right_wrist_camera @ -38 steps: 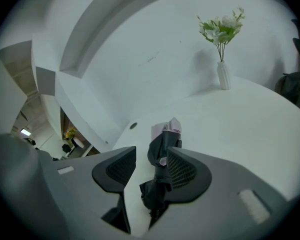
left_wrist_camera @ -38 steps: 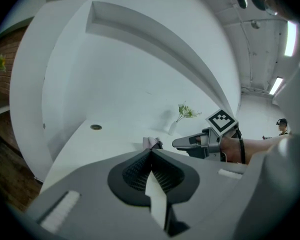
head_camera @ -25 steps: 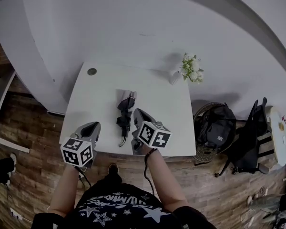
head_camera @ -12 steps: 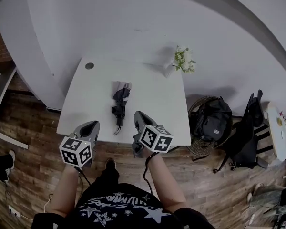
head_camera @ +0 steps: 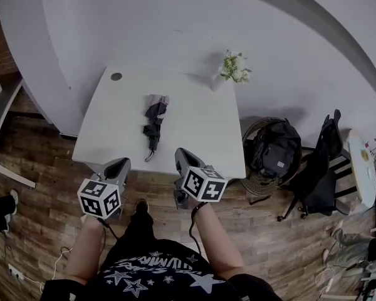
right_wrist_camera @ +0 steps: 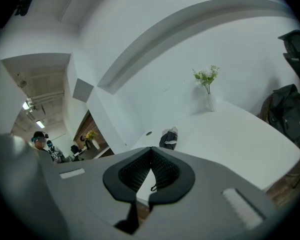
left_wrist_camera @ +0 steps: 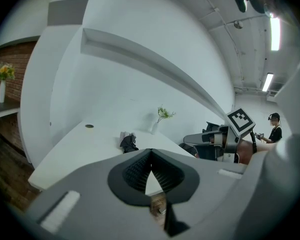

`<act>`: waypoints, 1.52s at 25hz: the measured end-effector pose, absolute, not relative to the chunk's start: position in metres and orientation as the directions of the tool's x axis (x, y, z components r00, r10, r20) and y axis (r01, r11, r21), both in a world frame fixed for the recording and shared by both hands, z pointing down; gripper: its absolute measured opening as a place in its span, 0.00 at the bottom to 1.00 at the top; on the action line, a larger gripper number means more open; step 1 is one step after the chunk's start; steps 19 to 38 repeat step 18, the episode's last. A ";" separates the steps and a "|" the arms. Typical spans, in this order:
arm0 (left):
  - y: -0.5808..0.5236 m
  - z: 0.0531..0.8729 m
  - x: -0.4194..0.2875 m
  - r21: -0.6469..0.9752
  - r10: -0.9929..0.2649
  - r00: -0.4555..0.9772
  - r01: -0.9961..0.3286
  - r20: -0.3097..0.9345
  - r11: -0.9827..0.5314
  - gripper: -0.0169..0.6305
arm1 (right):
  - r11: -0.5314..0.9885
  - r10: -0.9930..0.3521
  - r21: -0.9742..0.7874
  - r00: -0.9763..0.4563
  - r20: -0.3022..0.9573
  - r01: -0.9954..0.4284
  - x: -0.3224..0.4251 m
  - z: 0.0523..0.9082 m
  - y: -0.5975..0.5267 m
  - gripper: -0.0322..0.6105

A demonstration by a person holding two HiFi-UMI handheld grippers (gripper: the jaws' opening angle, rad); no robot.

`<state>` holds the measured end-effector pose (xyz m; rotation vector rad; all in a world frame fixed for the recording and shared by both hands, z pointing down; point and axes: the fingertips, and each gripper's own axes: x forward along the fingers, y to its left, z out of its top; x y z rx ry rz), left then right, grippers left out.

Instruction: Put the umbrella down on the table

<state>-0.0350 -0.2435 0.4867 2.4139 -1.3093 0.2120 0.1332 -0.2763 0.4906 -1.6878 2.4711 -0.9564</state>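
Note:
A folded dark umbrella (head_camera: 153, 123) with a grey end lies flat on the white table (head_camera: 200, 130), near its middle. It also shows in the left gripper view as the umbrella (left_wrist_camera: 128, 142) and in the right gripper view as the umbrella (right_wrist_camera: 168, 137). My left gripper (head_camera: 117, 167) hovers off the table's front edge over the floor, shut and holding nothing. My right gripper (head_camera: 182, 158) is at the front edge, below and right of the umbrella, also shut and holding nothing. Neither touches the umbrella.
A white vase of flowers (head_camera: 232, 68) stands at the table's back right; a round grommet (head_camera: 116, 76) sits at the back left. A basket holding a dark bag (head_camera: 272, 155) and a chair with dark cloth (head_camera: 321, 162) stand to the right. A white wall runs behind.
Both grippers have drawn back from the table toward the person; the right one no longer hangs over the tabletop. The umbrella stays lying where it was.

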 end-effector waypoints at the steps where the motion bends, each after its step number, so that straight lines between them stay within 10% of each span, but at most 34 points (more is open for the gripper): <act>1: -0.240 0.487 -0.035 0.260 -0.773 0.554 -0.831 0.309 -0.491 0.03 | 0.239 -0.845 -0.477 -0.423 0.327 -0.846 0.134 0.491 -0.273 0.07; 38: -0.235 0.485 -0.031 0.258 -0.771 0.559 -0.828 0.306 -0.498 0.03 | 0.240 -0.846 -0.446 -0.411 0.339 -0.862 0.140 0.490 -0.264 0.07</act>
